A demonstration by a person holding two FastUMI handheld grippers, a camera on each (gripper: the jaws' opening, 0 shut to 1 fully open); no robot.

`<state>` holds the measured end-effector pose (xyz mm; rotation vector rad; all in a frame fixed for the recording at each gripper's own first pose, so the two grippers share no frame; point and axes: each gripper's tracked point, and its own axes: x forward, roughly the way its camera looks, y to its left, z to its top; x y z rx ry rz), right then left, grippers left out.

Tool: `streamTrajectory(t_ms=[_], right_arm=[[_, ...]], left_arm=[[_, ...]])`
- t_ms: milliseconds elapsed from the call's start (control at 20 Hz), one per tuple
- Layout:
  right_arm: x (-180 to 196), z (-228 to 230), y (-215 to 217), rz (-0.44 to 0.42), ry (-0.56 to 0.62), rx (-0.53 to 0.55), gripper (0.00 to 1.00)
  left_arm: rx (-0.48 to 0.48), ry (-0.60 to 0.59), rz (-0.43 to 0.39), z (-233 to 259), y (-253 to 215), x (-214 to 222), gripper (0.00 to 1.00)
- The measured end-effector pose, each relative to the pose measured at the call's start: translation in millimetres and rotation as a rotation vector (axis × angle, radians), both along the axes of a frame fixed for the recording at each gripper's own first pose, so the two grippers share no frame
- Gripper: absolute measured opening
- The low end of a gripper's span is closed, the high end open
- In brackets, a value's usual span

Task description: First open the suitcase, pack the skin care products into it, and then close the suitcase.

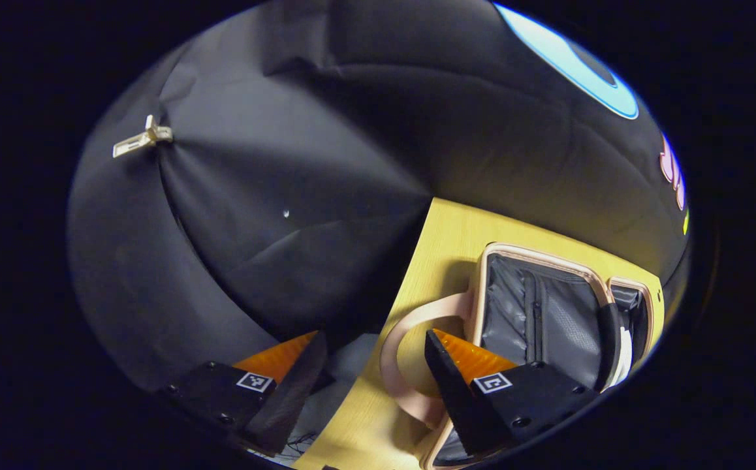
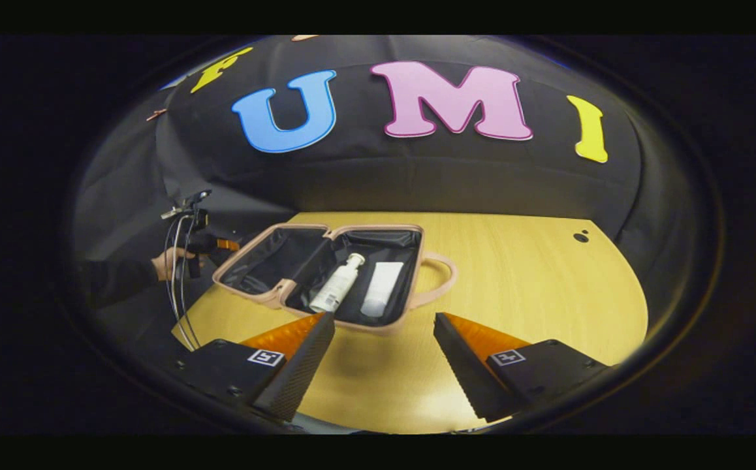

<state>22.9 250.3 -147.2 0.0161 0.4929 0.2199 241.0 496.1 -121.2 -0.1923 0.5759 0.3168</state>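
- The suitcase [image 2: 326, 274] lies open flat on the desk [image 2: 535, 287], toward its left edge, both halves up, with the handle [image 2: 440, 277] pointing toward the desk's middle.
- 2 skin care items sit side by side in the half nearer the handle: a white pump bottle [image 2: 337, 284] and a white tube [image 2: 382, 288], so the packing looks done and closing is what's left.
- The right gripper [image 2: 384, 356] hovers near the front edge, fingers spread wide, holding nothing.
- The left gripper [image 1: 371, 375] is also spread and empty, at the desk's left edge just beside the suitcase's handle [image 1: 410, 352].
- Risk: swinging the lid half over fast could roll the round bottle against the rim and jam the closure.
- The shell is smooth pink with rounded corners; the lining [image 1: 535, 320] is dark, slack fabric; the desk is pale wood grain.
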Motion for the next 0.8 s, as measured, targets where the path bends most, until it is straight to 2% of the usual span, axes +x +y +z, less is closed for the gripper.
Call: streamTrajectory(t_ms=[150,200,250,350,400,500,550,600,800], right_arm=[[-8.7,-13.5,-21.2,-0.038,0.039,-0.002,0.98],[-9.2,-17.7,-28.4,-0.051,0.050,-0.003,0.97],[-7.9,-22.9,-33.2,-0.063,0.063,-0.001,0.98],[-5.6,-28.0,-42.1,-0.078,0.079,0.008,0.98],[-4.1,-27.8,-47.0,-0.088,0.080,0.011,0.98],[-1.1,-27.9,-51.6,-0.102,0.082,0.029,0.98],[-0.2,-27.3,-52.6,-0.099,0.084,0.039,0.98],[0.8,-27.7,-53.0,-0.090,0.090,0.045,0.98],[7.8,-27.0,-64.0,-0.097,0.074,0.031,0.98]], left_arm=[[0.017,0.103,-0.031,-24.6,1.6,5.5,0.95],[0.008,0.092,-0.045,-25.6,-2.9,9.9,0.88],[0.003,0.075,-0.054,-24.5,-4.9,16.4,0.76],[-0.034,0.087,-0.087,-27.4,-13.7,19.0,0.69],[-0.039,0.104,-0.085,-31.1,-15.0,17.6,0.53],[-0.033,0.100,-0.068,-32.3,-14.6,19.9,0.36],[-0.029,0.102,-0.062,-28.4,-16.1,18.1,0.33],[-0.015,0.101,-0.060,-26.1,-14.6,17.5,0.22],[0.086,0.072,-0.068,2.4,-24.4,12.0,0.16]])
